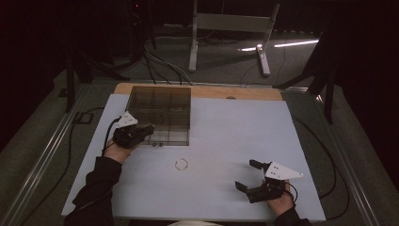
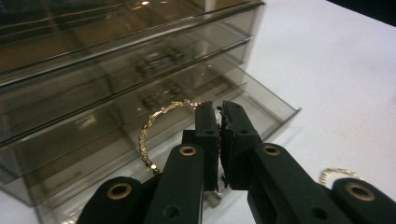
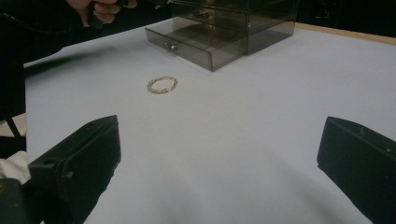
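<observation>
A: White table (image 1: 226, 127) in a dark room, smoky clear drawer box (image 1: 162, 110) upper left of the high view.
B: The left gripper (image 2: 219, 122)?
A: Fingers pinched on a gold bracelet (image 2: 148, 135), seemingly over the open bottom drawer (image 2: 261, 109).
B: The right gripper (image 1: 248, 175)?
A: Lower right, fingers wide, holding nothing. A second bracelet (image 1: 181, 164) lies at centre.

The room is dim; the floor beyond the table (image 1: 244, 141) sinks into near black, with one bright streak of light at the far right. The high view is soft and grainy. In the left gripper view the smoky drawer box (image 2: 116, 84) ahead of the jaws catches pale glare. The right gripper's (image 3: 219, 154) near jaws blur.
</observation>
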Tool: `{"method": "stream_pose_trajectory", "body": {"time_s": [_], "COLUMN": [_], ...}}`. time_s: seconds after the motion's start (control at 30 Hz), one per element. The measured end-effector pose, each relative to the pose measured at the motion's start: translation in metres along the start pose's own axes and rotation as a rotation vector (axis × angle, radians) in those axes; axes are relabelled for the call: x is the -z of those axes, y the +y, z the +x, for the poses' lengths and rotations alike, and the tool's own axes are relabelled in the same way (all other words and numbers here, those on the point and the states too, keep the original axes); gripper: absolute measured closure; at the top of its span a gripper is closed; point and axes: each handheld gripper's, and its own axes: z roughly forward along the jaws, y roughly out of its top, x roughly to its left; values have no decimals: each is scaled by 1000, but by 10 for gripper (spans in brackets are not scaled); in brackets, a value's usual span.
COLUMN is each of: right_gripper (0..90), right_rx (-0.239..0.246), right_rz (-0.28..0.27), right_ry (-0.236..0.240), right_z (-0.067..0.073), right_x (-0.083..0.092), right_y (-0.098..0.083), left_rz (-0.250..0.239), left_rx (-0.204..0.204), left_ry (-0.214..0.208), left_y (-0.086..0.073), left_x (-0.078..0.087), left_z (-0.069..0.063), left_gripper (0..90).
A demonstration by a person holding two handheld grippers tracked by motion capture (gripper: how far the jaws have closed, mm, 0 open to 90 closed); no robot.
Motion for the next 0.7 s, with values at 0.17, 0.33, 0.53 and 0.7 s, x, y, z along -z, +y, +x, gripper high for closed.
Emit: {"method": "stream_pose_trajectory", "body": {"time_s": [0.17, 0.33, 0.53, 0.7], "right_gripper": [0, 0, 0, 0], "right_rx": [-3, -1, 1, 1], "right_rz": [1, 4, 12, 11], "right_ry": [2, 2, 4, 3], "right_z": [0, 1, 1, 1], "right_x": [-1, -1, -2, -2], "right_y": [0, 0, -1, -1], "left_rz": [2, 17, 40, 58], "left_rx": [24, 51, 89, 123], "left_ry": [17, 40, 57, 71], "left_y": [-3, -10, -18, -24], "left_x": [-2, -6, -13, -17], "left_z": [8, 16, 27, 33], "left_gripper": [873, 873, 873, 872]}}
